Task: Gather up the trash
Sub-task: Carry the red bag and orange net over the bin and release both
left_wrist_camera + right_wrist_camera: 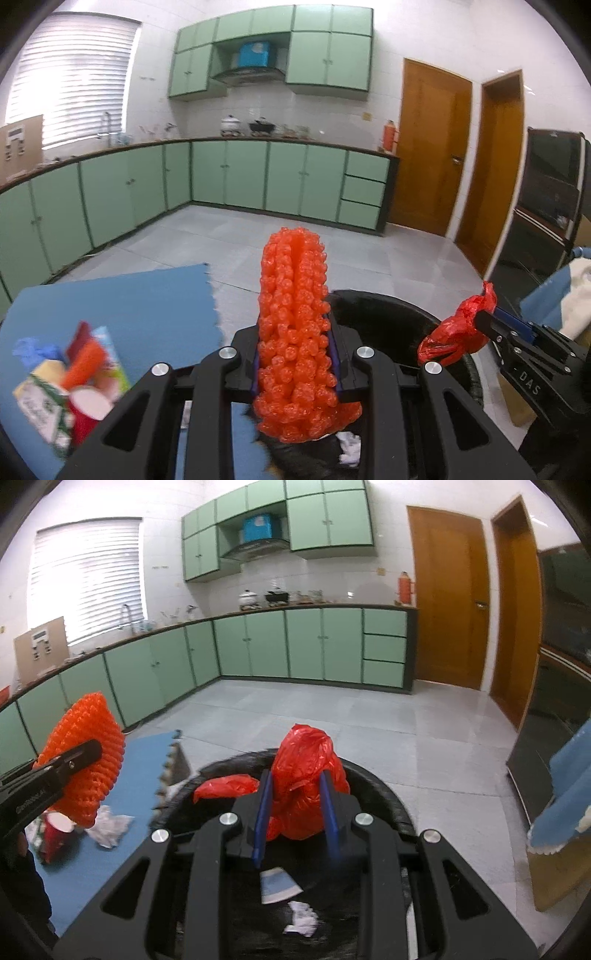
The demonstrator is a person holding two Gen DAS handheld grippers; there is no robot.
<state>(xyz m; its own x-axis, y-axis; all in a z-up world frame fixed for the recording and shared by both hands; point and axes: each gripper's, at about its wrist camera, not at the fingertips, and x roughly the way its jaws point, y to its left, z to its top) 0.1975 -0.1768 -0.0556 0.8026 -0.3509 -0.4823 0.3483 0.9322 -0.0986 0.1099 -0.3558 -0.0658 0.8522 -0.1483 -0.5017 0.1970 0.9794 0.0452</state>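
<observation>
Green cabinets [258,642] run round two walls of the kitchen, with two wooden doors [448,594] at the right. On the grey tile floor lies a blue foam mat [122,306], and just beside it stands a black bin [369,775] lined with a dark bag. Inside the bin lie a scrap of crumpled white paper [303,917], a blue-and-white piece and a bit of red plastic. On the mat sits a heap of litter — a red paper cup [86,411], cartons, wrappers, more crumpled paper.

The left gripper [295,350] is clamped on an orange foam net sleeve [293,317], its long axis running up and away along the fingers, over the bin's near edge. The right gripper [295,801] pinches a crumpled red plastic bag [306,771] — bunched upright, held above the bin's opening.
</observation>
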